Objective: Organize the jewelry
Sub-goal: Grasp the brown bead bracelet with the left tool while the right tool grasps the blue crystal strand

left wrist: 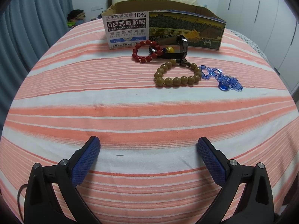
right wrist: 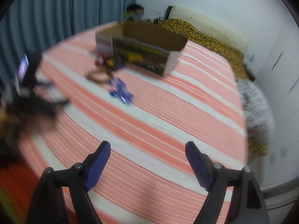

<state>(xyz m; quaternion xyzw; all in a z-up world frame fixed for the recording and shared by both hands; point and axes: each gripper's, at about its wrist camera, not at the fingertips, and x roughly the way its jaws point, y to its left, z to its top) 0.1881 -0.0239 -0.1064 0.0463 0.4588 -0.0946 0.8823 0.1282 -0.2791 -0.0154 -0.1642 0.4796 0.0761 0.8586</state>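
In the left wrist view, the left tongs [left wrist: 148, 148] are seen spread wide with nothing between the blue pads, low over a bed [left wrist: 93, 97] covered in an orange-and-white striped sheet. Well ahead of them, an open cardboard box [left wrist: 164, 29] is stood on the sheet. Against its front wall a dark watch [left wrist: 179, 45] is laid, with a gold bead [left wrist: 170, 49] just beside it. A red bead bracelet [left wrist: 146, 51] is placed to the left of the watch, touching it. Nearer the camera, a tan bead bracelet [left wrist: 177, 73] is laid flat, and a blue crystal bracelet [left wrist: 222, 78] is heaped just to its right, touching it.

In the right wrist view, which is blurred, the right tongs [right wrist: 147, 147] are likewise held apart and empty above the striped sheet. The box [right wrist: 149, 50] is seen farther off, with the blue crystal bracelet [right wrist: 121, 90] in front of it and the other pieces smeared together beside the box's left corner. The left gripper's dark body [right wrist: 28, 85] is visible at the left edge.
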